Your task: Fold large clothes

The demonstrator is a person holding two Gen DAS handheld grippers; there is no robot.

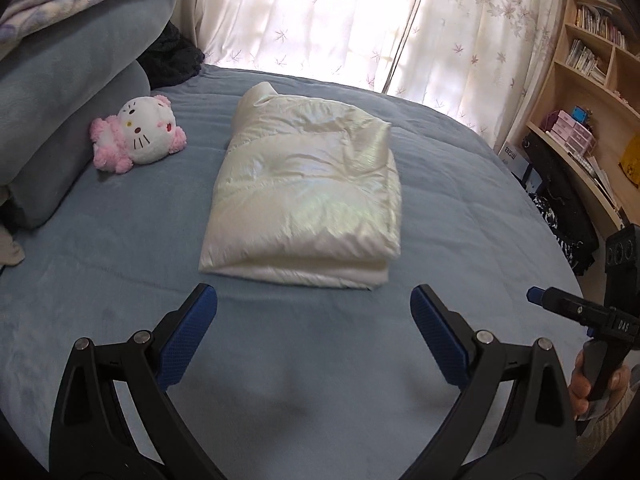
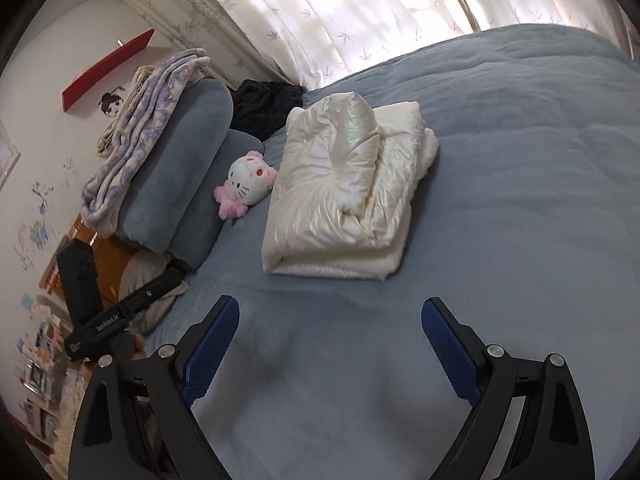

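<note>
The left gripper hangs over the blue bedspread with its 2 blue-padded fingers spread wide and holding nothing. The right gripper is likewise spread wide and empty. Just ahead of both sets of fingertips, apart from them, lies the cream puffer jacket, folded into a thick rectangular bundle flat on the bedspread. A white and pink plush toy sits ahead and to the left of the left gripper, beside the grey-blue pillows.
</note>
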